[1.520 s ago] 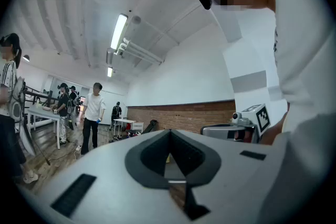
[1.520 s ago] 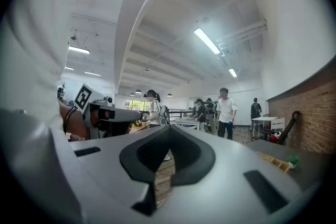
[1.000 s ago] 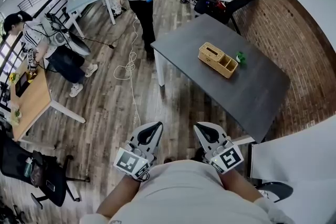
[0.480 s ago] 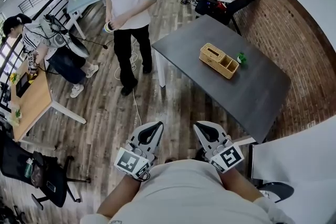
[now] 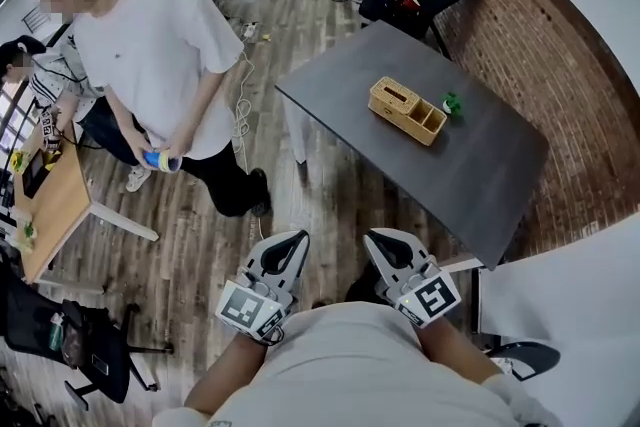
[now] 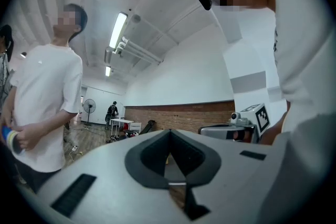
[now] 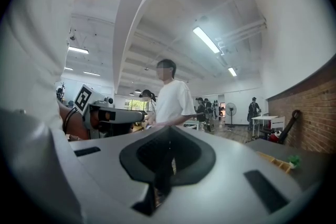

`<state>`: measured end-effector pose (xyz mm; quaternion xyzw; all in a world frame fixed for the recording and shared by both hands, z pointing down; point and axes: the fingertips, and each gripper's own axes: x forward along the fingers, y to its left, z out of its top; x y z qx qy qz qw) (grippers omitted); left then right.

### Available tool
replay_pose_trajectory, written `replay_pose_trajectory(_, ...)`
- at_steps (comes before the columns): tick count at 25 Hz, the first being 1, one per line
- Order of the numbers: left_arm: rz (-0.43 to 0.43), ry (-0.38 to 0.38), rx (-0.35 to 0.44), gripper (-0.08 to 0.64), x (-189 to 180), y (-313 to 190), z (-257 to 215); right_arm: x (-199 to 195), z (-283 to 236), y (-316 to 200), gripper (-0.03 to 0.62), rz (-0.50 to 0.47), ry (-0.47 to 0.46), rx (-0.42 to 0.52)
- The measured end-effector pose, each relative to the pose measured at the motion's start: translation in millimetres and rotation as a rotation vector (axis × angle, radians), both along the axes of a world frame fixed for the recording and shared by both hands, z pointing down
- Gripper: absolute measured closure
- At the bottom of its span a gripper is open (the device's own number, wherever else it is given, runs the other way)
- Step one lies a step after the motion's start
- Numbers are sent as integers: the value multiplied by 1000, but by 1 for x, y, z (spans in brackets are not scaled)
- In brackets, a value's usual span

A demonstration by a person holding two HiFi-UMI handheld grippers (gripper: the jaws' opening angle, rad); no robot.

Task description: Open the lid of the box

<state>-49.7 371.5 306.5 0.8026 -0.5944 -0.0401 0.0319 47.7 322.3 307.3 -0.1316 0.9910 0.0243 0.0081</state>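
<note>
We are holding the left gripper (image 5: 298,238) and right gripper (image 5: 378,237), fingers closed and empty, well apart from the box (image 5: 407,111), judging its lid (image 5: 393,97) light, stiff and best lifted by its edge.

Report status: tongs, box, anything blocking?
Left tongs and right tongs shut, empty, short of grey table. Box on it, lid on. Person in white shirt left of table, off the direct line.

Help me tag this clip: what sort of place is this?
Likely a shared lab or open office: brick wall, a grey table and wooden desk on plank floor, a person standing nearby.
</note>
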Motion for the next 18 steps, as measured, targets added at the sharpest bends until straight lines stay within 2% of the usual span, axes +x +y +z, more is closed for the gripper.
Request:
replay_pose_trajectory(2, -1, -4, -2, 549, 0, -8, 1, -1, 2, -7, 585, -3, 2, 3)
replay_pose_trajectory(9, -22, -17, -21, 549, -1, -37, 5, -5, 10, -43, 508, -21, 9, -29)
replay_pose_trajectory(18, -39, 5, -58, 549, -2, -104, 21, -11, 26, -114, 444, -53, 38, -72)
